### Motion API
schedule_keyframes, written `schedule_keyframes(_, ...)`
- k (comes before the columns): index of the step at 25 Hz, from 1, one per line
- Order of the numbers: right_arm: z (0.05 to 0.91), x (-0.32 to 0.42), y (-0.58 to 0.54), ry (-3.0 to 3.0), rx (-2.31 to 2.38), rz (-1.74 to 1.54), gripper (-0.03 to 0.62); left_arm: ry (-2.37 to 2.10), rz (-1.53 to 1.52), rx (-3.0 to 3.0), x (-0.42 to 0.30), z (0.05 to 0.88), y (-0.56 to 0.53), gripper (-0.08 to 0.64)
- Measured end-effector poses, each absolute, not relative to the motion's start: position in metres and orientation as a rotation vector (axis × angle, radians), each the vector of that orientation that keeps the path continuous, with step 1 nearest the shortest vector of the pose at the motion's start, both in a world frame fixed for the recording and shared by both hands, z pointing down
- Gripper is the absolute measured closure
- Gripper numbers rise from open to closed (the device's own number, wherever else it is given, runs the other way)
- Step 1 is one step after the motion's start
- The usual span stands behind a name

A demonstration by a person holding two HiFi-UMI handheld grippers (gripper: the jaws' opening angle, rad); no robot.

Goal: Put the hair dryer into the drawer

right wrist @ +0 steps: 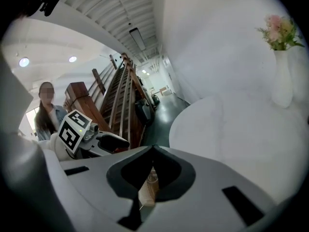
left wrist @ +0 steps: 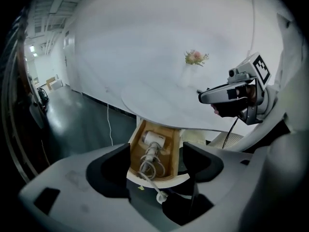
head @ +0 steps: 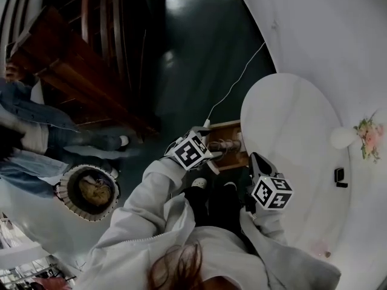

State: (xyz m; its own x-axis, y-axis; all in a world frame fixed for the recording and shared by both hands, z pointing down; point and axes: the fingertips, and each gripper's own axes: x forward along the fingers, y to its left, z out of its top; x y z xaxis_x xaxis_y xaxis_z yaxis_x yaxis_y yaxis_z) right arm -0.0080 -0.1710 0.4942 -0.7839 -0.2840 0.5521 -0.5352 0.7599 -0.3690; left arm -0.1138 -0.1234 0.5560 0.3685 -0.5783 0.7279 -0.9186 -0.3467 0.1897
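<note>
Hair dryer (left wrist: 154,140) in open drawer (left wrist: 135,152) (cord (left wrist: 147,167) too)

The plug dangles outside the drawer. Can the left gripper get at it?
Probably yes: the left gripper is open and empty, and the plug hangs over the front of the drawer just ahead, with nothing between.

- Round white table (head: 290,119), seen from above
- On it, a white vase (head: 342,138) with pink flowers (head: 369,132), and a small black object (head: 340,175) apart from the vase, too small to identify
- Wooden drawer (left wrist: 135,149) pulled open under the tabletop; white hair dryer (left wrist: 154,140) lies inside, cord (left wrist: 148,168) coiled by its handle, plug (left wrist: 161,195) out past the front edge
- Dark glossy floor (head: 193,53) below, thin white cable (head: 239,80) trailing across it
</note>
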Motion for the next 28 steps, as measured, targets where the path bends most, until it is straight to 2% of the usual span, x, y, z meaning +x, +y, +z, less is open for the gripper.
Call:
schedule_keyframes(9, 0.484, -0.034, -0.155, -2.531, 0.536, 0.685, 0.541, -1.478, 0.477, 2.03, -0.135, 0.515, -0.09, 0.23)
schedule_keyframes(10, 0.483, -0.038, -0.153, -2.535, 0.524, 0.682, 0.543, -1.517, 0.452, 2.021, -0.139, 0.512, -0.087, 0.251)
schedule_keyframes(12, 0.482, -0.045, -0.147, -2.543, 0.497, 0.674, 0.542, -1.597, 0.422, 1.994, -0.149, 0.511, -0.079, 0.374)
schedule_keyframes(13, 0.483, -0.048, -0.144, -2.544, 0.484, 0.67, 0.543, -1.615, 0.416, 1.979, -0.152, 0.514, -0.073, 0.389)
schedule_keyframes(23, 0.497, -0.038, -0.13, -2.474, 0.45, 0.661, 0.541, -1.333, 0.513, 1.801, -0.11, 0.638, -0.015, 0.39)
schedule_keyframes(28, 0.508, -0.017, -0.137, -2.422, 0.485, 0.66, 0.543, -1.332, 0.547, 1.729, -0.102, 0.693, -0.015, 0.39)
